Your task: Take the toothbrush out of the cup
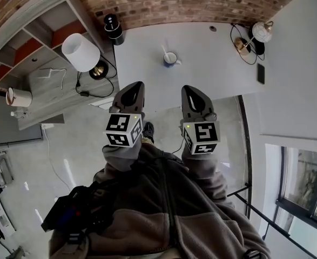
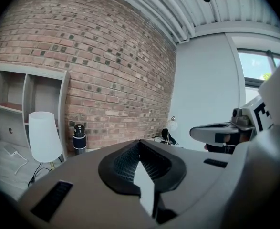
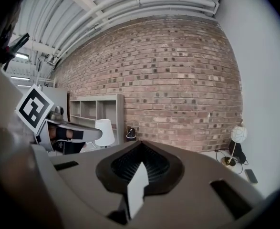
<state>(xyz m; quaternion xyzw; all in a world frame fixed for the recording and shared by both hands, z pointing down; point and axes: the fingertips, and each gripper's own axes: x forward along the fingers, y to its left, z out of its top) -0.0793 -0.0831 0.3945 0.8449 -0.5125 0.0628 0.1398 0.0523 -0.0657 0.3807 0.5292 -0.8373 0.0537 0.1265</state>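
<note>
Left tool and right tool hover closed, toothbrush in cup well ahead.

Rough brick wall, smooth matt table, perhaps ceramic cup

Blue cup, red brick wall, wht lampshade.

Bright, even daylight, probably from the window right of the right claw; strong fisheye bending, dark corners, and nearest surfaces slightly blurred.
</note>
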